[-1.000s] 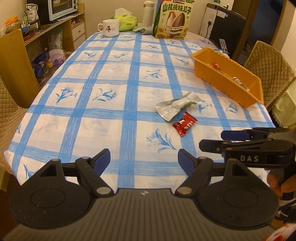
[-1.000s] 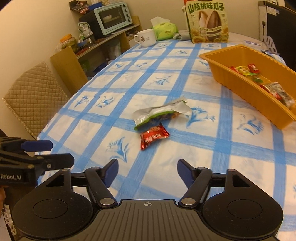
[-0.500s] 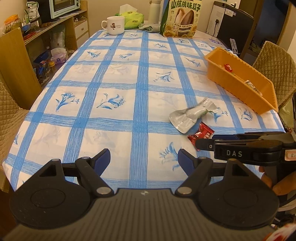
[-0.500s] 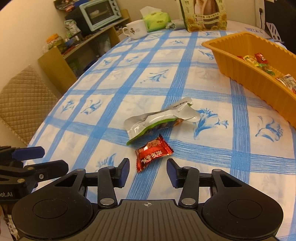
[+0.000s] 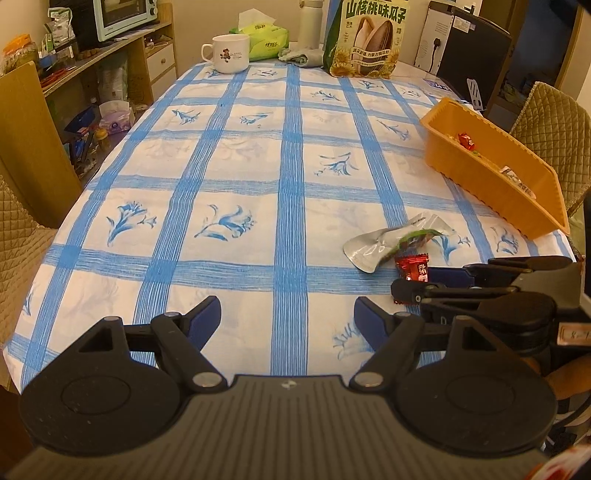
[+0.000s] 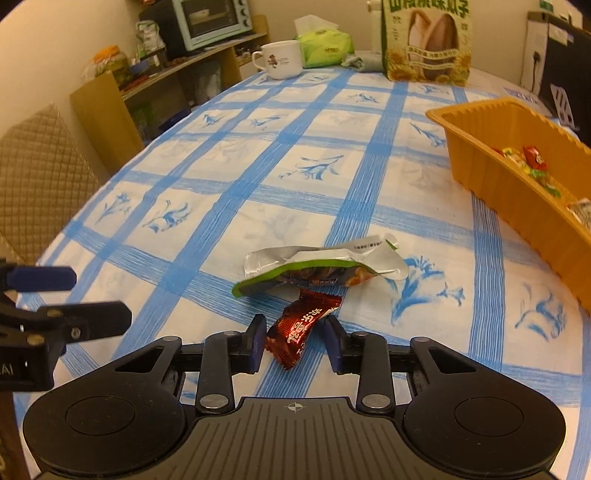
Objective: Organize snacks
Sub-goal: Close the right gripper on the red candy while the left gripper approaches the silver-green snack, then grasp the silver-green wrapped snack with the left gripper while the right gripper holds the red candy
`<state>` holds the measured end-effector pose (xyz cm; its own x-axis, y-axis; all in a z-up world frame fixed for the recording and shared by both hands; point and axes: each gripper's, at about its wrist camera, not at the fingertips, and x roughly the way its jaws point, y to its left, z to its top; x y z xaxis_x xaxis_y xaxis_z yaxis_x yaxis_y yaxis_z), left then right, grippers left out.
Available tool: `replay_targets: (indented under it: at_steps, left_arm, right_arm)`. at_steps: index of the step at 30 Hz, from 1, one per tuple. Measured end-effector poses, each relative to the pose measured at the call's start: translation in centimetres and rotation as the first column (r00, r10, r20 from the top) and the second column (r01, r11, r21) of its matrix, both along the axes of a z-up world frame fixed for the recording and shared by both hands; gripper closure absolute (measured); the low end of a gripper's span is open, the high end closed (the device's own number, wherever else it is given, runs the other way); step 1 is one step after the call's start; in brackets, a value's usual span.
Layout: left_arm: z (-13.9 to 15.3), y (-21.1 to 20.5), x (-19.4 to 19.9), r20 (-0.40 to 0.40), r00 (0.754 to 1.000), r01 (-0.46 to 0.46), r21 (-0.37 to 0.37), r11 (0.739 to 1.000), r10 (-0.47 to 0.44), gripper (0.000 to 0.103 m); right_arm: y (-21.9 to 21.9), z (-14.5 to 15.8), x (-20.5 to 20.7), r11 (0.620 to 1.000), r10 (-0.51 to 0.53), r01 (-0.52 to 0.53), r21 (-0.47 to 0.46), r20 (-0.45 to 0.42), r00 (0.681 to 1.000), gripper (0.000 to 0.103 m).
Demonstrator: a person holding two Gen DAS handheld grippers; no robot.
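A red candy [image 6: 299, 328] lies on the blue-checked tablecloth [image 6: 258, 184], just in front of a crumpled green and silver pouch [image 6: 314, 266]. My right gripper [image 6: 295, 334] is low over the cloth and its jaws are closing. The candy is between them and both pads touch its sides. The left wrist view shows the same candy [image 5: 412, 266] between the right gripper's fingers [image 5: 417, 291], near the pouch [image 5: 388, 245]. My left gripper [image 5: 288, 310] stands open over bare cloth to the left, holding nothing. An orange tray [image 6: 480, 184] with several snacks sits at the right.
A white mug [image 5: 231, 53], a green tissue pack [image 5: 266, 31] and a tall sunflower-seed bag [image 5: 365, 37] stand at the table's far end. Quilted chairs [image 5: 546, 110] flank the table. A wooden shelf with a toaster oven [image 5: 125, 16] is at the left.
The right gripper moved forward and down to the red candy and narrowed its jaws around it. The left gripper drifted forward a little and stayed open.
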<state>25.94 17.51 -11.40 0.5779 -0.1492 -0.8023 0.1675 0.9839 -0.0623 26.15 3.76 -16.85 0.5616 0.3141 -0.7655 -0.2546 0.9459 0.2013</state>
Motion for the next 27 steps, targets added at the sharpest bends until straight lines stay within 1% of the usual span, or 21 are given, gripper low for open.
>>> replay_targets:
  at_steps: [1, 4, 7, 11, 15, 19, 21, 23, 27]
  left_arm:
    - [0.0, -0.1, 0.1, 0.0, 1.0, 0.004, 0.001, 1.0, -0.004, 0.026]
    - [-0.1, -0.5, 0.4, 0.004, 1.0, 0.025, 0.006, 1.0, -0.025, 0.026]
    - [-0.2, -1.2, 0.8, 0.011, 0.998, 0.059, 0.01, 0.998, -0.059, 0.026]
    - [-0.3, -2.6, 1.6, 0.024, 0.992, 0.122, 0.026, 0.992, -0.123, 0.027]
    - [-0.6, -4.6, 2.8, 0.043, 0.978, 0.202, 0.048, 0.978, -0.204, 0.03]
    - [-1.4, -7.3, 4.2, 0.052, 0.951, 0.299, 0.098, 0.949, -0.305, 0.032]
    - [-1.9, -8.7, 4.9, 0.051, 0.932, 0.35, 0.127, 0.928, -0.358, 0.034]
    - [-2.5, -10.0, 5.5, 0.039, 0.913, 0.396, 0.154, 0.905, -0.406, 0.039]
    - [-3.5, -12.1, 6.5, 0.034, 0.881, 0.456, 0.208, 0.865, -0.472, 0.044]
  right_arm:
    - [0.1, 0.0, 0.0, 1.0, 0.011, -0.011, -0.005, 0.004, 1.0, 0.077]
    - [0.1, 0.0, 0.0, 0.999, 0.033, -0.033, -0.023, 0.009, 0.999, 0.078]
    - [-0.7, 0.0, 0.0, 0.999, 0.032, -0.032, -0.018, 0.004, 0.999, 0.079]
    - [-2.8, 0.2, -0.1, 1.0, -0.001, 0.001, -0.015, -0.001, 1.0, 0.079]
    - [-5.7, 0.3, -0.2, 0.998, -0.059, 0.059, -0.002, -0.008, 0.998, 0.079]
    - [-8.3, 0.5, -0.4, 0.995, -0.101, 0.101, 0.015, -0.014, 0.995, 0.079]
    - [-9.3, 0.5, -0.6, 0.994, -0.11, 0.111, 0.026, -0.019, 0.994, 0.079]
    - [-10.1, 0.6, -0.8, 0.992, -0.116, 0.117, 0.04, -0.023, 0.993, 0.079]
    - [-11.0, 0.6, -1.0, 0.991, -0.117, 0.119, 0.055, -0.029, 0.993, 0.079]
